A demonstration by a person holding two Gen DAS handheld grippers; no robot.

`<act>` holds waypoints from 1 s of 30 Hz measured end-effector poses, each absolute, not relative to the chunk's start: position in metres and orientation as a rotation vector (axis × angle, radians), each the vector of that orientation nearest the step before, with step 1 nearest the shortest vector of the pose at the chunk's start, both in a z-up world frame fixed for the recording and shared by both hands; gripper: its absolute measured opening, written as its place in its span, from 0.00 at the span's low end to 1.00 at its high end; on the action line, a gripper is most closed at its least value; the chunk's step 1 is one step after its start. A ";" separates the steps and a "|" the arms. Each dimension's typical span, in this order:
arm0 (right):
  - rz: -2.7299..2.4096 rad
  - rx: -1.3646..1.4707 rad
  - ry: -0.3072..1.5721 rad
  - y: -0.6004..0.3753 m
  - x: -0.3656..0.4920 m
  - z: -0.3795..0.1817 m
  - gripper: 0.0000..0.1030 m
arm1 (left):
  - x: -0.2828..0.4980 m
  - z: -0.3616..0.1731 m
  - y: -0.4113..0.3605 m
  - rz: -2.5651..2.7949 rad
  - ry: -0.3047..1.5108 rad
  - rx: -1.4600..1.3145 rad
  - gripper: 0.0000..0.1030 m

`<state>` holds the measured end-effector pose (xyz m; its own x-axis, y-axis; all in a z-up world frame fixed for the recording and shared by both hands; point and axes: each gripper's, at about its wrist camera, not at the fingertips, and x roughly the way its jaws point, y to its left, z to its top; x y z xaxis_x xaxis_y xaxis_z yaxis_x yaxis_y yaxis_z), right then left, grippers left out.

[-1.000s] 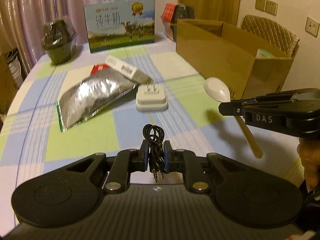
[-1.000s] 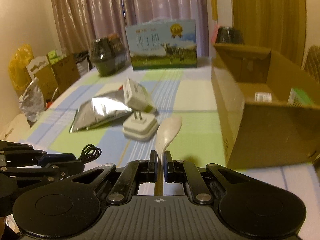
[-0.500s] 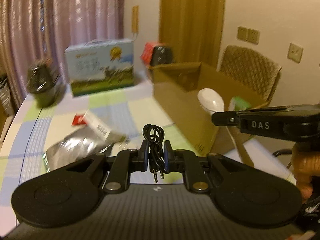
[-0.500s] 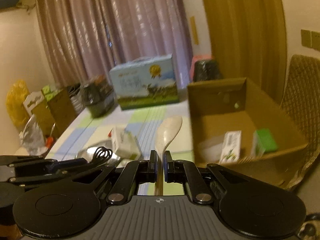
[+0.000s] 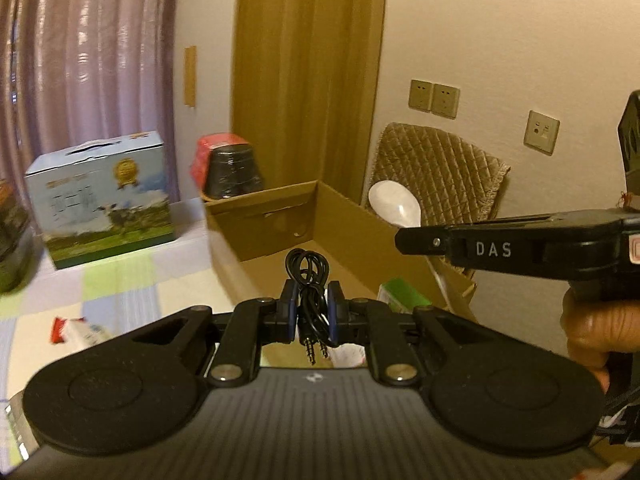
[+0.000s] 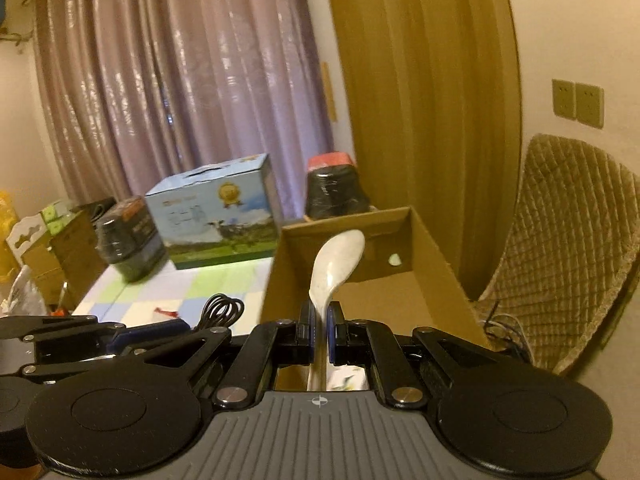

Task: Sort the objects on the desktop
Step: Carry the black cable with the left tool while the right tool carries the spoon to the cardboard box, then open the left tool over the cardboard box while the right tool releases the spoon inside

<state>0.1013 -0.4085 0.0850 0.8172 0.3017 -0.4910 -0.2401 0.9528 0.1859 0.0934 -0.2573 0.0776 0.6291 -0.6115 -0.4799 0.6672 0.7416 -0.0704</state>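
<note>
Now, from the left wrist view, our left hand-held gripper [image 5: 313, 314] is clamped tight on the coiled black audio cable [image 5: 307, 280], carried above the near end of the open cardboard box [image 5: 352, 220] at the desk's [image 5: 120, 280] right side. We judge the drop-off is in hand; next we need to clear the rim, then release.

From the right wrist view, our right hand-held gripper [image 6: 319, 330] is pinched on the white spoon's [image 6: 338, 262] handle, bowl raised over the box interior. The box walls flank both sides; the open middle gives room.
</note>
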 end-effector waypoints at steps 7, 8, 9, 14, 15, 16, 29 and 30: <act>0.270 0.134 0.570 -0.431 0.127 0.068 0.03 | 0.118 0.061 -0.287 -0.759 0.524 0.125 0.11; 0.268 0.137 0.575 -0.433 0.131 0.065 0.02 | 0.121 0.059 -0.289 -0.761 0.530 0.121 0.11; 0.268 0.140 0.579 -0.434 0.132 0.062 0.03 | 0.124 0.056 -0.292 -0.763 0.536 0.118 0.11; 0.267 0.148 0.592 -0.436 0.147 0.052 0.03 | 0.135 0.043 -0.301 -0.768 0.548 0.114 0.11; 0.266 0.149 0.594 -0.436 0.149 0.050 0.03 | 0.136 0.041 -0.303 -0.772 0.550 0.118 0.11; 0.265 0.151 0.596 -0.436 0.152 0.048 0.03 | 0.138 0.039 -0.305 -0.773 0.552 0.121 0.11; 0.274 0.162 0.610 -0.429 0.164 0.041 0.03 | 0.163 0.039 -0.271 -0.673 0.557 0.068 0.24; 0.276 0.161 0.611 -0.427 0.164 0.041 0.03 | 0.164 0.040 -0.266 -0.662 0.559 0.061 0.25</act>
<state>0.1645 -0.4275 0.0408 0.7843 0.3017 -0.5421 -0.2071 0.9510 0.2296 0.1645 -0.2664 0.0399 0.6481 -0.5657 -0.5099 0.5975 0.7928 -0.1200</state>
